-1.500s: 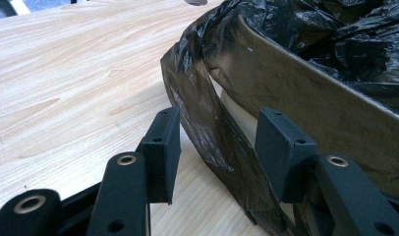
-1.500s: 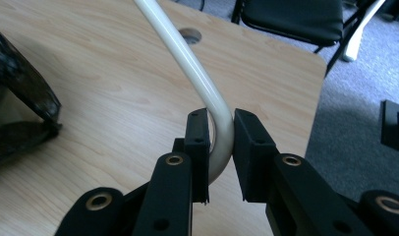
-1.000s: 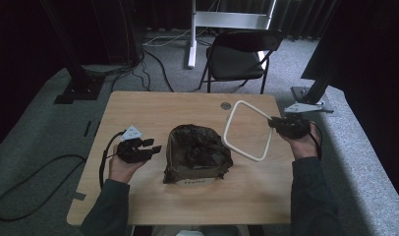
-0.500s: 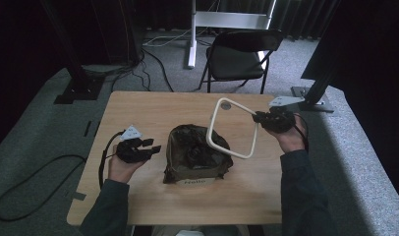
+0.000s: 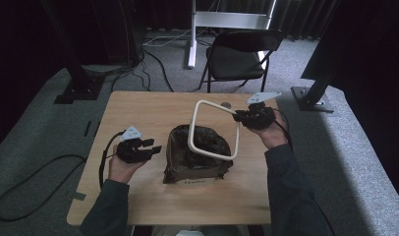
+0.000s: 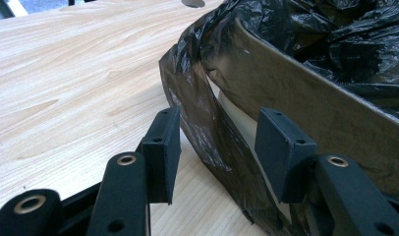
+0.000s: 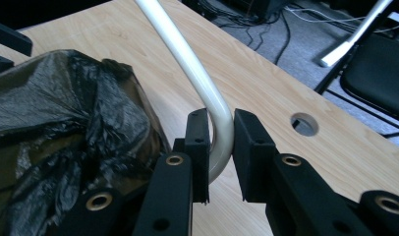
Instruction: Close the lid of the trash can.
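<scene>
At the middle of the wooden table (image 5: 138,113) stands my landmark, a small brown bin (image 5: 196,158) lined with a crumpled black bag (image 6: 335,29). To its right, my right gripper (image 5: 235,116) is clenched on one rounded corner of a cream plastic frame (image 5: 212,129); in the right gripper view both black pads press the pale tube (image 7: 213,105) where it bends. Held this way, the frame stands tilted on edge above the bin, its lower side over the bag's open mouth and its top side leaning toward the table's far edge. Whether that lower side touches the bag, I cannot tell.

Left of the bin, my left gripper (image 5: 157,145) rests low over the table top, jaws released and pointed at the bin's near left wall. In the left gripper view the bag-covered corner of the bin (image 6: 222,137) stands between the two pads (image 6: 163,152), with a clear gap on the left pad's side; the right pad sits close to the plastic, contact unclear.

Beyond the bin, near the table's far edge, a round cable hole (image 7: 303,124) shows in the wood, and a black folding chair (image 5: 239,56) stands on the grey carpet behind the table.
</scene>
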`<act>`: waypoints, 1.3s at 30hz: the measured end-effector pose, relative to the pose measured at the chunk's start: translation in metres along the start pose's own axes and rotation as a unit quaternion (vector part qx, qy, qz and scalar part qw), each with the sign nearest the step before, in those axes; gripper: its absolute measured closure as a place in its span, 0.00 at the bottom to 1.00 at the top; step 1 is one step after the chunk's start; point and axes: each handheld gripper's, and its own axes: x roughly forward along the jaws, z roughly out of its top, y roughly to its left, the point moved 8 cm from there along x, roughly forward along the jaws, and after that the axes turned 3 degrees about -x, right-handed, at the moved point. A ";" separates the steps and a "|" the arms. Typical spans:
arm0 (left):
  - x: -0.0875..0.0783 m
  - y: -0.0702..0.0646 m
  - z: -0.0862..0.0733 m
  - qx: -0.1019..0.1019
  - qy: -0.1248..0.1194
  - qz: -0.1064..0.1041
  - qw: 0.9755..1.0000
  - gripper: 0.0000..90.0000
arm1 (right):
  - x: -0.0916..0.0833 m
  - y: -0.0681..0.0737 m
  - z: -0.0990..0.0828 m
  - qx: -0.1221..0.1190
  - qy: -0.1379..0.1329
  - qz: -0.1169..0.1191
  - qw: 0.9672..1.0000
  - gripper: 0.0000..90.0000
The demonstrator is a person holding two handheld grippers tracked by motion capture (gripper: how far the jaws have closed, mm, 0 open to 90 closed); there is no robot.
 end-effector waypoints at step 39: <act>0.039 -0.021 0.017 0.029 0.018 -0.011 0.999 0.59 | 0.035 0.032 0.004 -0.021 0.022 0.050 0.998 0.87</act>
